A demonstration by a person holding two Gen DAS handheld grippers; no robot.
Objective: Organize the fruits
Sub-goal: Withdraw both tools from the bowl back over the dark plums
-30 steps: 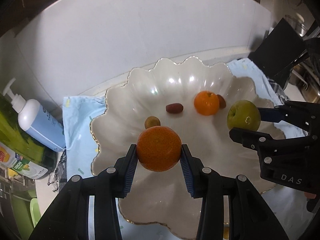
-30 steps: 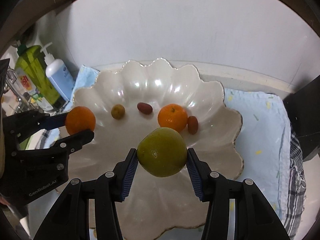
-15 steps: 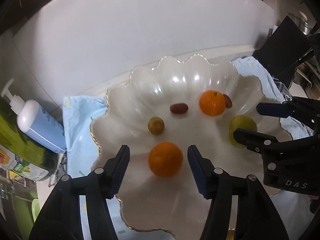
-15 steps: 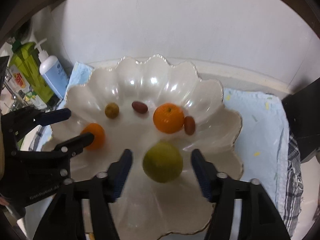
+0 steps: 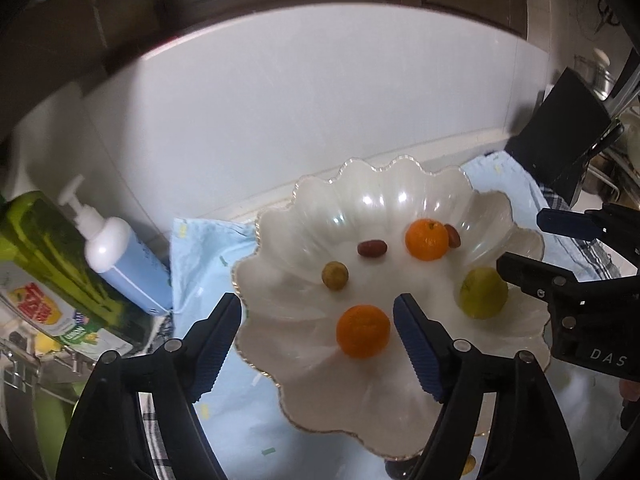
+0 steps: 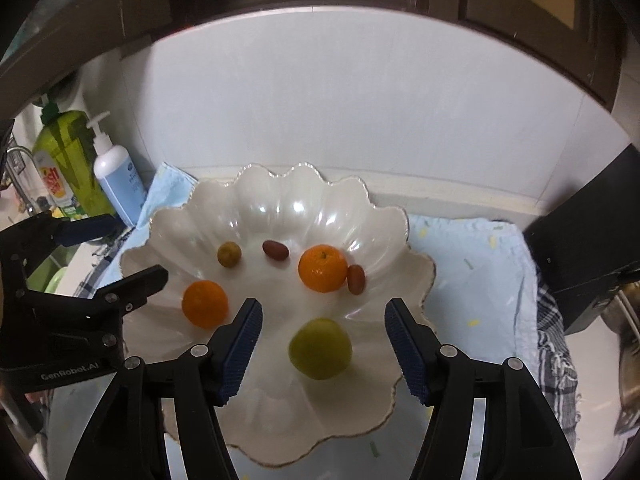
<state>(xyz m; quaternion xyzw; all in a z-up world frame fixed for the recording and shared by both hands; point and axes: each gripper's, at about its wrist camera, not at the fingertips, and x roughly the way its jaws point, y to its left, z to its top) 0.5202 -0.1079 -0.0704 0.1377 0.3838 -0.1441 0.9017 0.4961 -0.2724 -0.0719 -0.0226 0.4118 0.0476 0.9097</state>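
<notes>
A white scalloped bowl (image 5: 400, 416) (image 6: 280, 196) holds several fruits. An orange (image 5: 363, 331) (image 6: 205, 304) lies in it at the front left, a green fruit (image 5: 483, 292) (image 6: 320, 348) at the front right. A second orange (image 5: 426, 239) (image 6: 322, 268), two small red fruits (image 5: 371, 248) (image 6: 275, 249) and a small yellow-brown fruit (image 5: 335, 275) (image 6: 229, 254) lie further back. My left gripper (image 5: 318, 334) (image 6: 116, 248) is open and empty above the front orange. My right gripper (image 6: 323, 346) (image 5: 528, 240) is open and empty above the green fruit.
The bowl stands on a light blue cloth (image 5: 200, 248) (image 6: 472, 264). A blue pump bottle (image 5: 120, 260) (image 6: 116, 188) and a green detergent bottle (image 5: 52, 264) (image 6: 68, 160) stand at the left by the white wall. A black box (image 5: 560, 152) (image 6: 580, 272) stands at the right.
Both grippers opened, dropped the orange and the green fruit into the bowl, and have pulled up and back from it.
</notes>
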